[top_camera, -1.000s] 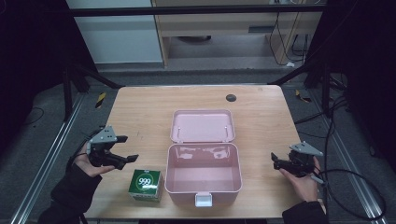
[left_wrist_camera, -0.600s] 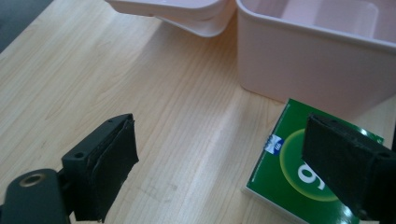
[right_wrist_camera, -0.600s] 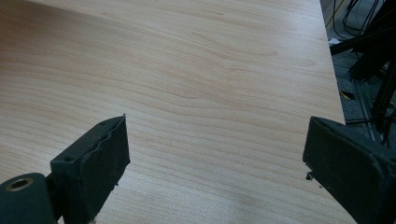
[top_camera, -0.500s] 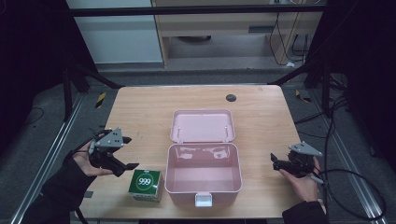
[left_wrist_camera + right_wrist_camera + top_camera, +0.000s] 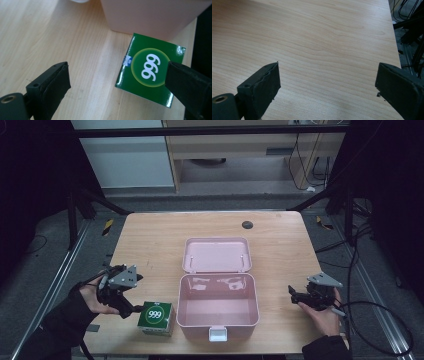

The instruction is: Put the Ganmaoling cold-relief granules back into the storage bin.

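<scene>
Here a pink box (image 5: 218, 306) stands open near the front edge of a wooden table (image 5: 150, 235), its lid (image 5: 216, 254) folded back flat on the far side and a white latch (image 5: 218, 334) on its near wall. Its inside looks bare.

Just left of the pink box, at its near corner, sits a small green carton (image 5: 156, 317) marked "999". In the left gripper view the carton (image 5: 151, 76) lies ahead between the two black jaws, with the pink box's wall (image 5: 155, 15) just behind it.

The left gripper (image 5: 124, 302), held in the person's left hand (image 5: 92, 295), lies left of the pink box, beside the carton. Its jaws stand wide apart, one of them overlapping the carton's edge in its own view; whether it touches cannot be told.

The right gripper (image 5: 295, 296), held in the right hand (image 5: 322, 317), rests right of the pink box, well apart from it. Its jaws are likewise spread wide, with bare wood (image 5: 324, 50) between them.
</scene>
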`<act>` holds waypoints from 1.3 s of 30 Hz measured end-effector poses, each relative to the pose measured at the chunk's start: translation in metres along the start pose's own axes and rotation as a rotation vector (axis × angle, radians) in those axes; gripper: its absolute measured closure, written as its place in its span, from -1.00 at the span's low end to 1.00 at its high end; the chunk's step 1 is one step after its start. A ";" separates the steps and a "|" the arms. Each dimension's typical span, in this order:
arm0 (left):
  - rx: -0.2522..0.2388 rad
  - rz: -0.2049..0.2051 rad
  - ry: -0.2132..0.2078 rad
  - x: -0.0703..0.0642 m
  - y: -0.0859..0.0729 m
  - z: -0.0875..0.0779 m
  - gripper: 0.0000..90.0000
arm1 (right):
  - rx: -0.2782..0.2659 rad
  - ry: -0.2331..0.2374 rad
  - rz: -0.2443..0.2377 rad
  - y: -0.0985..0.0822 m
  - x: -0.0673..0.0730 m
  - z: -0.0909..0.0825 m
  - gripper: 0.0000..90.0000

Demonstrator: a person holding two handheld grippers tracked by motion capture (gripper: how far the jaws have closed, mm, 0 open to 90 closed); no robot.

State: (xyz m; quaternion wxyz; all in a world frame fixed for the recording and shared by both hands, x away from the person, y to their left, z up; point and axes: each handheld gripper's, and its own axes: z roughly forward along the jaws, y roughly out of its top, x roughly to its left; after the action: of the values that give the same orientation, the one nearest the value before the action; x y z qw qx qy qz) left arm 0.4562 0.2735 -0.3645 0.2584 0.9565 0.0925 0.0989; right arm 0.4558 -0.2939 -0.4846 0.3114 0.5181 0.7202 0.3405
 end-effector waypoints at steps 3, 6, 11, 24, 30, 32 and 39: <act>0.025 0.027 -0.018 -0.003 0.003 0.002 -0.90 | 0.002 0.000 -0.006 0.000 0.000 0.000 -0.87; 0.036 0.046 -0.029 -0.006 0.005 0.004 -0.90 | 0.002 0.001 -0.006 0.000 0.000 0.000 -0.87; 0.054 0.062 -0.043 -0.011 0.009 0.007 -0.90 | 0.004 0.001 -0.012 0.000 0.000 0.001 -0.87; 0.095 0.109 -0.087 -0.019 0.015 0.025 -0.90 | 0.013 0.006 -0.016 -0.001 0.001 0.001 -0.89; 0.098 0.122 -0.113 -0.022 0.015 0.033 -0.90 | 0.023 0.007 -0.021 -0.001 0.001 0.002 -0.89; 0.104 0.127 -0.121 -0.023 0.015 0.036 -0.90 | 0.024 0.007 -0.021 -0.001 0.001 0.002 -0.89; 0.130 0.140 -0.138 -0.025 0.015 0.045 -0.90 | 0.027 0.008 -0.021 -0.001 0.001 0.003 -0.89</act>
State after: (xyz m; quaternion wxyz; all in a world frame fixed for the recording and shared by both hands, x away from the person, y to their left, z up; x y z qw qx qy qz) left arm 0.4443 0.2333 -0.3982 0.1939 0.9799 0.0137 0.0446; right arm 0.4572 -0.2926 -0.4871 0.3049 0.5134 0.7312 0.3298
